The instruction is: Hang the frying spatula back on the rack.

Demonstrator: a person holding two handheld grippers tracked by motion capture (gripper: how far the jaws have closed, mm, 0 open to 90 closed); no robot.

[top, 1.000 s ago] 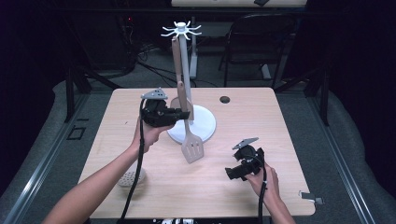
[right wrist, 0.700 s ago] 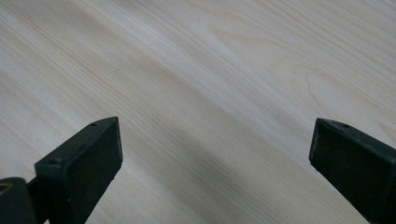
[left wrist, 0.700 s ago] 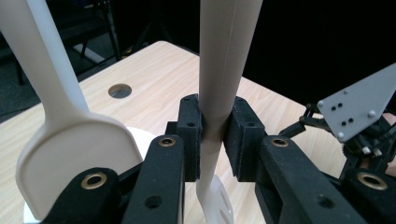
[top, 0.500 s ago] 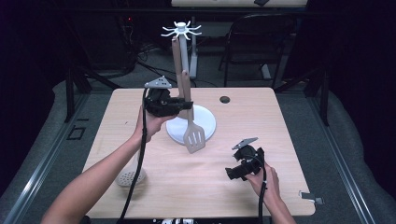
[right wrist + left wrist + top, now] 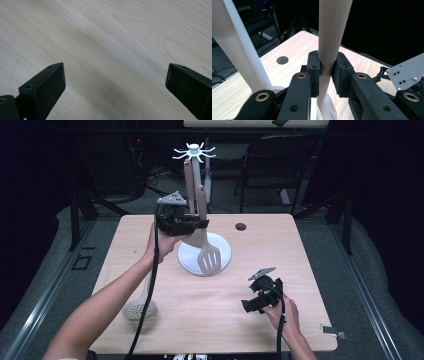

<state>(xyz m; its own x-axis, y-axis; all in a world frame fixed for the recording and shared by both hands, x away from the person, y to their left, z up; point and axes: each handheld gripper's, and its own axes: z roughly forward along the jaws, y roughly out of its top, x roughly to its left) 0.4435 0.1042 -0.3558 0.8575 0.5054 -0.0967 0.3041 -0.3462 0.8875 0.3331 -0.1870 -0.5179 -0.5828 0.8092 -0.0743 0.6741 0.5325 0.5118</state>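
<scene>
My left gripper is shut on the handle of a beige slotted spatula, held upright off the table. Its head hangs over the round white base of a utensil stand. The stand's pole rises just left of the handle to a white hook crown. In the left gripper view both pads clamp the handle, and the pole stands close at the left. My right gripper rests open on the table at the front right. The right gripper view has bare wood between its jaws.
A beige skimmer spoon lies on the wooden table at the front left, partly under the left forearm. A cable hole sits at the back centre. A small metal clip lies by the front right edge. A dark chair stands behind the table.
The left gripper has risen with the spatula and moved back toward the stand's pole, so the spatula head now hangs over the base. The right gripper has stayed put.
</scene>
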